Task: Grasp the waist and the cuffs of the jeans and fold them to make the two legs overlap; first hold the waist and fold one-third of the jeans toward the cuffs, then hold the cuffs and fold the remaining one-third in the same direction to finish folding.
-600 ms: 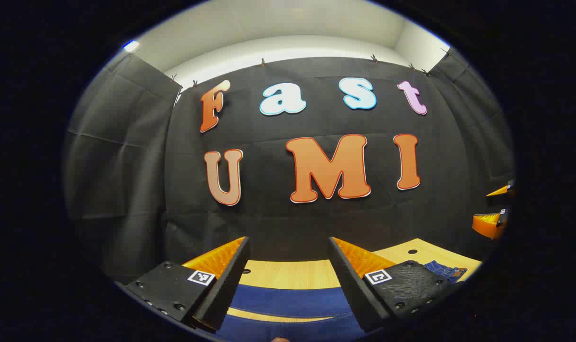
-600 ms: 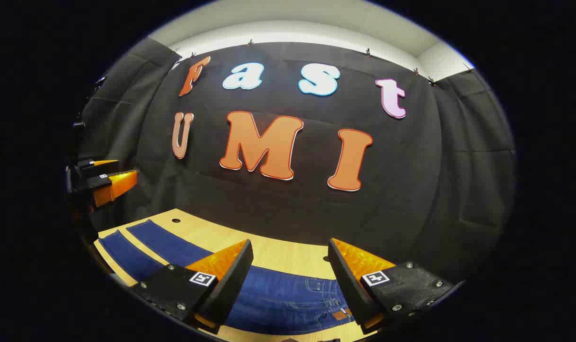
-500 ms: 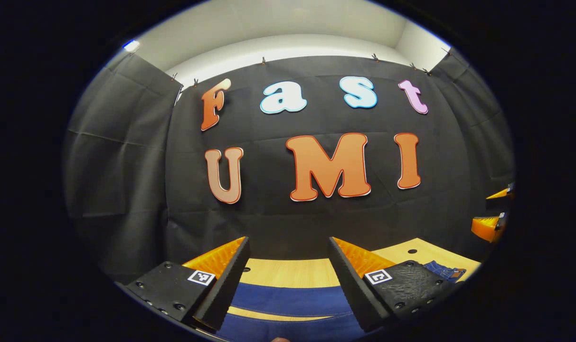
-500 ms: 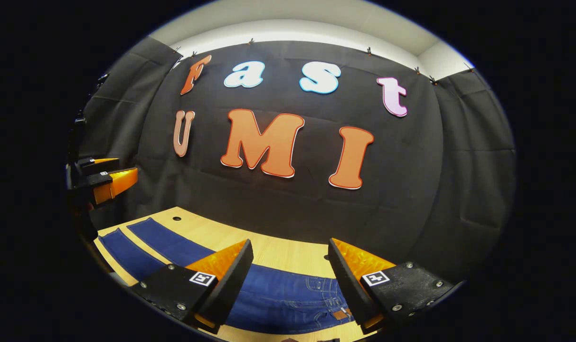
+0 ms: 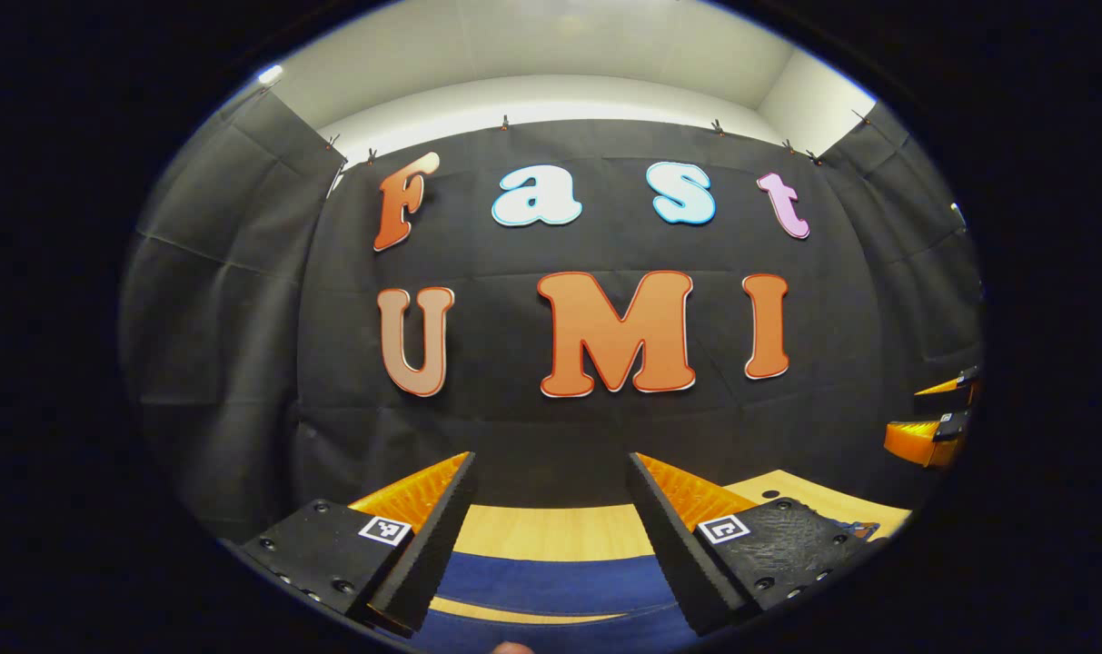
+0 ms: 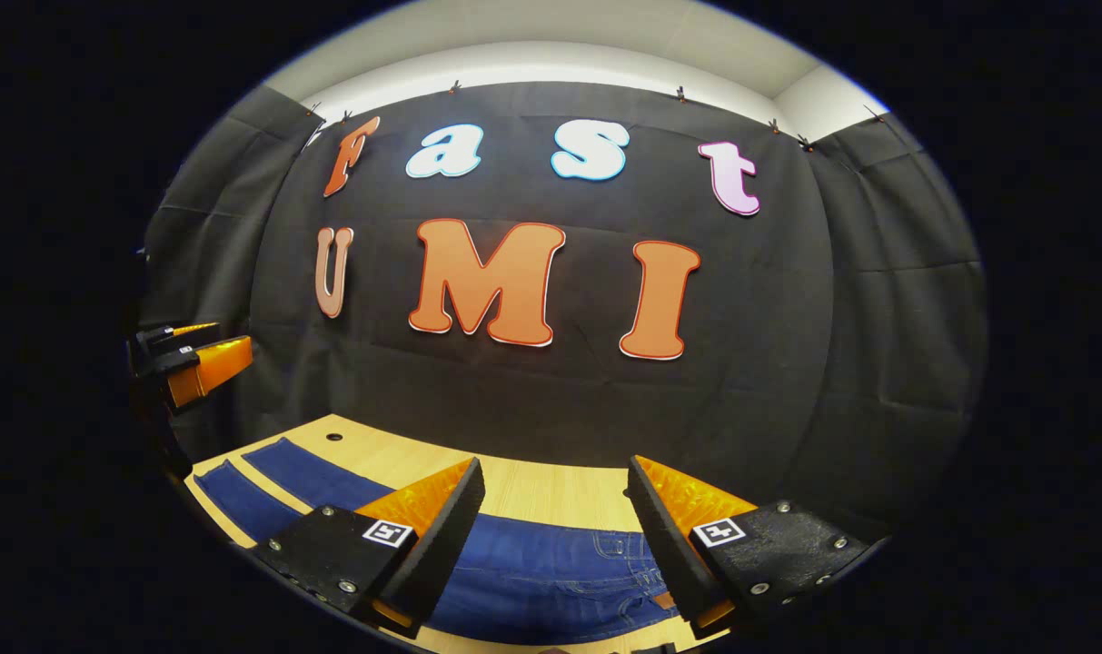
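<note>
The left gripper (image 5: 551, 472) hangs wide open with nothing between its fingers, above the two blue legs of the jeans (image 5: 551, 581) lying apart on the wooden table (image 5: 551, 531). The right gripper (image 6: 555, 477) is equally spread and empty, over the waist end of the jeans (image 6: 551, 581), which lie flat across the table (image 6: 532, 486) toward the left gripper (image 6: 201, 363) at the far edge
</note>
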A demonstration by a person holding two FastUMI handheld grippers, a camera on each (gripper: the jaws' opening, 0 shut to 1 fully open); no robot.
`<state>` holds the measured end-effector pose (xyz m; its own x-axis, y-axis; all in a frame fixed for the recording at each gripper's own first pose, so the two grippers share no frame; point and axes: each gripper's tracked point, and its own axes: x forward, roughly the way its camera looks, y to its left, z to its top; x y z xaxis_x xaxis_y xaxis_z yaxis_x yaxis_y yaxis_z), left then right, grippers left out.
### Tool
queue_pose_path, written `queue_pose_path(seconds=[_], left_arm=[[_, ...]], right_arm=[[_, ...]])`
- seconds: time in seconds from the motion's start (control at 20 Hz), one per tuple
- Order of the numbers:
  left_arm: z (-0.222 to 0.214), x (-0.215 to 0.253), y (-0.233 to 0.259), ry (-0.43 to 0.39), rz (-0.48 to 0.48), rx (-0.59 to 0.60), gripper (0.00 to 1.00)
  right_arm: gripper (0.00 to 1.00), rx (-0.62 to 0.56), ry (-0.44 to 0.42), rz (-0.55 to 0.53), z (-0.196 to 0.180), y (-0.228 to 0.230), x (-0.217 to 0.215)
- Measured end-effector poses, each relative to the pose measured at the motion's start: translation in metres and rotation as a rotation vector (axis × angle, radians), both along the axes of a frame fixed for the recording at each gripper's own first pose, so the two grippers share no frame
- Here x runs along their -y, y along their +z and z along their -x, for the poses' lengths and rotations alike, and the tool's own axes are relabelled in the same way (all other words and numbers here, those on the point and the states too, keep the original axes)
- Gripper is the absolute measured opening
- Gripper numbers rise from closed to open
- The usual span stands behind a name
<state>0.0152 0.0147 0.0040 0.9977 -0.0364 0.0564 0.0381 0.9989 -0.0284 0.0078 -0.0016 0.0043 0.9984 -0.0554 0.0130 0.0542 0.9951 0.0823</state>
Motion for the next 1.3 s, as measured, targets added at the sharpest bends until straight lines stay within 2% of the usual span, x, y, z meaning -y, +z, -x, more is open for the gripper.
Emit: queue_pose_path(seconds=[0.25,0.7,1.1,1.3], left_arm=[[-0.019,-0.031,-0.012,-0.012,-0.035,-0.025,1.00],[-0.050,-0.120,-0.090,0.068,0.024,-0.242,0.99],[-0.045,-0.186,-0.181,0.168,0.122,-0.517,0.99],[-0.033,-0.215,-0.226,0.228,0.238,-0.636,0.99]], right_arm=[[0.96,-0.046,-0.057,-0.002,-0.014,-0.003,-0.008],[0.96,-0.190,-0.180,0.011,-0.028,-0.043,0.027],[0.96,-0.338,-0.190,-0.078,-0.037,-0.092,0.041],[0.97,-0.437,-0.169,-0.206,-0.042,-0.126,0.042]])
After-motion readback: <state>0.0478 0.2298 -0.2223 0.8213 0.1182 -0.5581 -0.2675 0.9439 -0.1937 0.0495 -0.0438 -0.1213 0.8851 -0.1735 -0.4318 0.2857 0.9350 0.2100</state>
